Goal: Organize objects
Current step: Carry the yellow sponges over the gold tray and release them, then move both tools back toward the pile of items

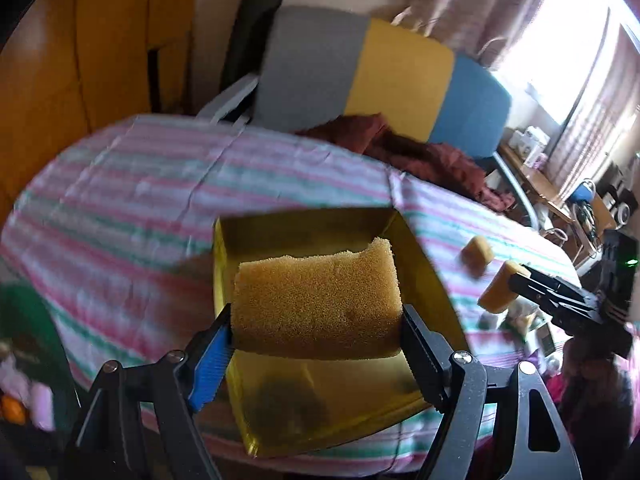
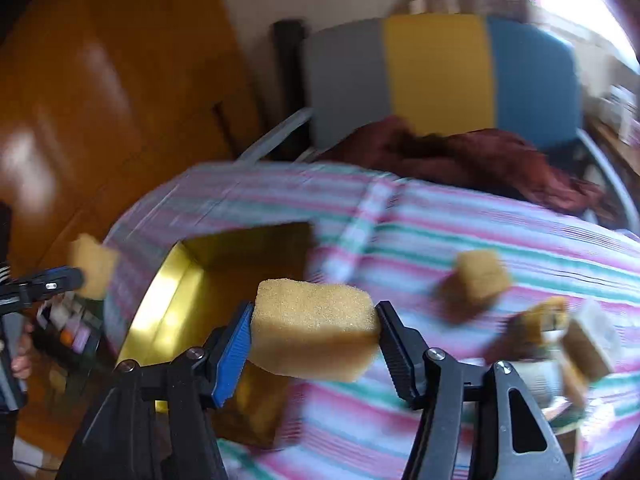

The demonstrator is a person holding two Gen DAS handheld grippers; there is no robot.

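Each gripper (image 1: 316, 332) (image 2: 314, 330) clamps a sponge (image 1: 318, 300) (image 2: 316, 330) by its ends — light, soft, squashy — above the yellow tray (image 1: 320, 392).

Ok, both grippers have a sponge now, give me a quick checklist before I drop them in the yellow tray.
1. Left hand-held gripper clamped on its sponge: ok.
2. Right hand-held gripper clamped on its sponge: ok.
3. Left sponge over the yellow tray: ok.
4. Right sponge over the tray: not ok, at its edge.
5. Room in the tray: ok.
6. Loose sponge remaining on the striped cloth: ok, clear of both.
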